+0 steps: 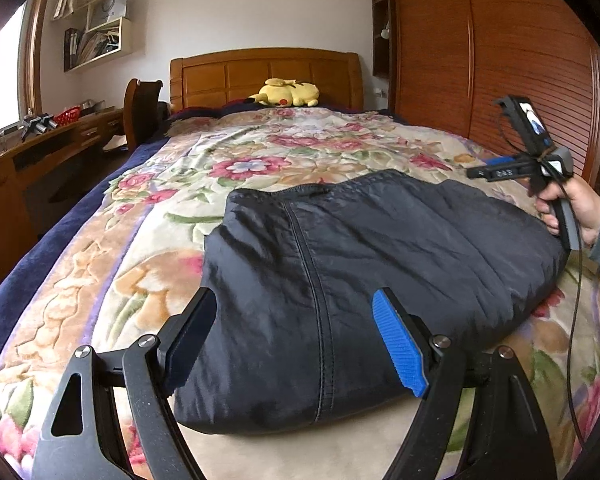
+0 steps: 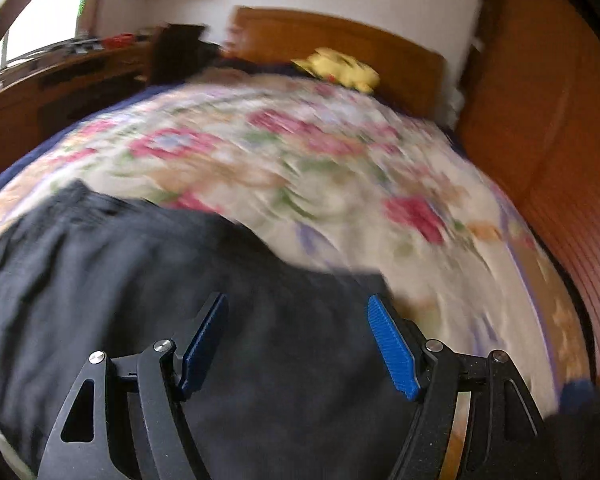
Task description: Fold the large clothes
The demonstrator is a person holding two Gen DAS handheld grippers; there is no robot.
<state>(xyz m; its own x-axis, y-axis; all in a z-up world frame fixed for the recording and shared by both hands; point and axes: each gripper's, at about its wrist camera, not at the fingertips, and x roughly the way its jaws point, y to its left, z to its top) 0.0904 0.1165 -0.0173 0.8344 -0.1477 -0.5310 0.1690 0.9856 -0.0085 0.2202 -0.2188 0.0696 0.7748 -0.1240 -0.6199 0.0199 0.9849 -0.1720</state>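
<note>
The dark jacket (image 1: 380,264) filled the foot end of the bed (image 1: 284,148), a bulky mound across the near edge. Beyond it the floral cover lay open up to the headboard (image 1: 264,76), where a yellow plush toy (image 1: 286,93) sat. A wardrobe (image 1: 500,52) closed off the bed's right edge; a chair (image 1: 140,108) and counter (image 1: 60,136) stood along the left.

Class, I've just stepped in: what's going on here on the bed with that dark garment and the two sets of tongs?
A person is folding a dark jacket laid on a floral blanket on a bed. They hold tongs in each hand. The left tongs are open, poised over the jacket's near edge by a seam, gripping nothing. The right tongs are also open over the jacket's other end; that view is blurred. The jacket lies in a compact, bundled shape. A yellow plush sits by the headboard.
</note>
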